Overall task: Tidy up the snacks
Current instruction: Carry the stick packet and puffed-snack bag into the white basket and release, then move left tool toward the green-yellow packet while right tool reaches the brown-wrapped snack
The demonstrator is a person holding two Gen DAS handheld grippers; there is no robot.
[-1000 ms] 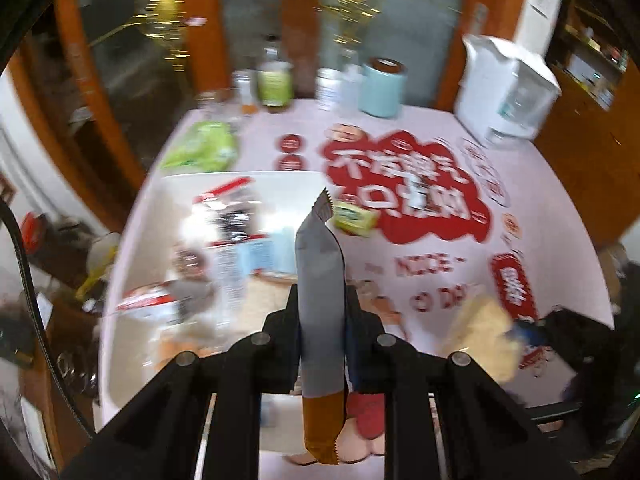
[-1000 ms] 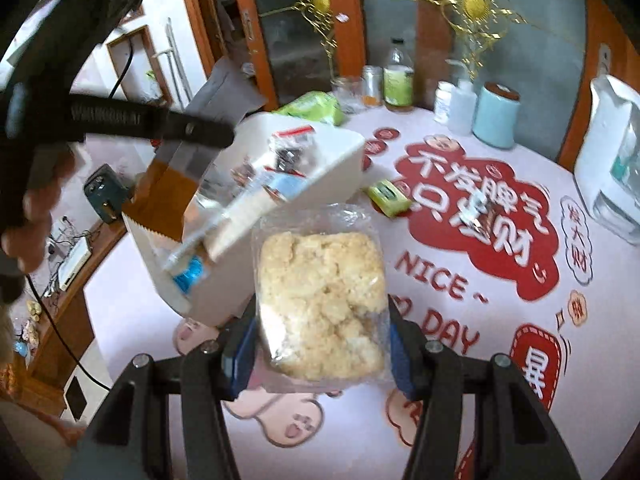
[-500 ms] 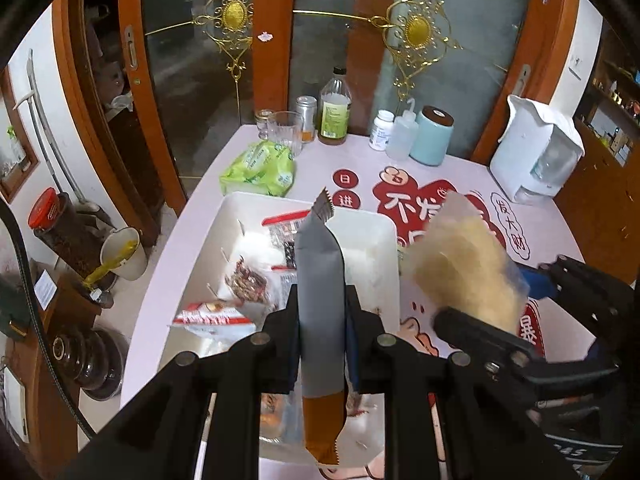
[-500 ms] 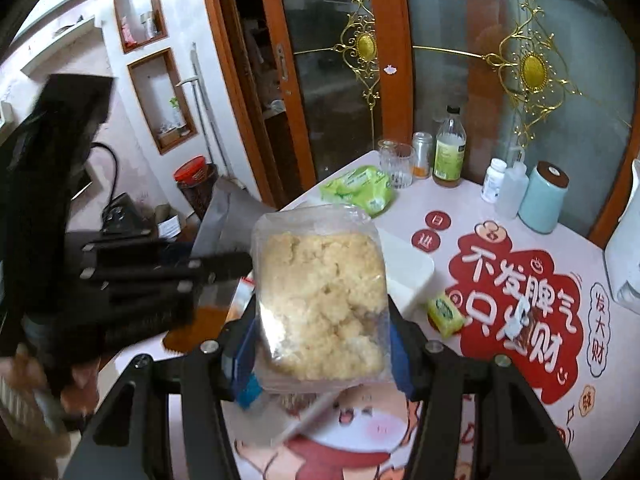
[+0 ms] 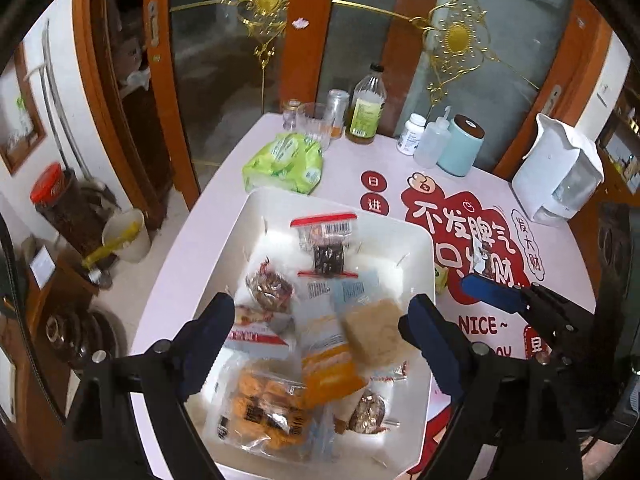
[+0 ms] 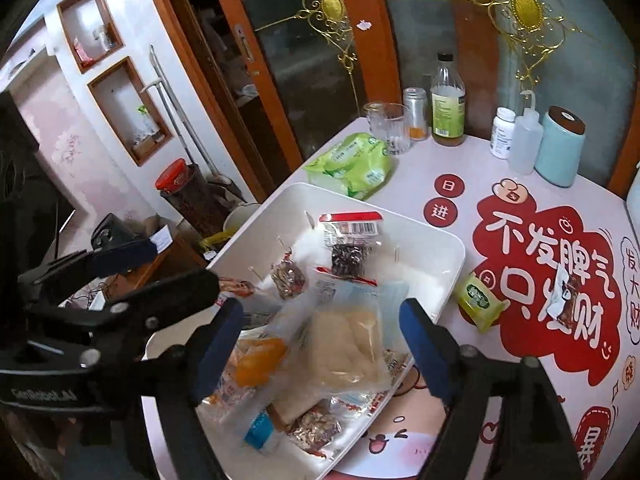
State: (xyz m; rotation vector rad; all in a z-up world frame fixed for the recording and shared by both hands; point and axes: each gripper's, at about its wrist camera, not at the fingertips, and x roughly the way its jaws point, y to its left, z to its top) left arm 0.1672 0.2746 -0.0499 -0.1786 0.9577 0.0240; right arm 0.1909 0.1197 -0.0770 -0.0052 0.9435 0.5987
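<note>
A white bin (image 5: 424, 236) on the table holds several snack packets; it also shows in the right wrist view (image 6: 456, 248). My left gripper (image 5: 320, 316) is open and empty above the bin. My right gripper (image 6: 320, 320) is open and empty above it too. The grey-and-orange packet (image 5: 326, 356) and the pale rice cracker pack (image 5: 376, 332) lie blurred on the pile below the fingers; the cracker pack shows in the right wrist view (image 6: 344, 344). A small green packet (image 6: 478, 300) and a dark wrapped snack (image 6: 562, 296) lie on the table right of the bin.
A green tissue pack (image 5: 286, 162) lies behind the bin. A glass (image 6: 388, 126), a bottle (image 6: 448, 100), a white pill jar (image 6: 502, 132), a squeeze bottle (image 6: 526, 142) and a blue canister (image 6: 560, 146) stand at the back edge. A white kettle (image 5: 556, 172) stands at back right.
Both grippers have opened. The grey-and-orange packet and the cracker pack have left the fingers and dropped onto the pile in the bin.
</note>
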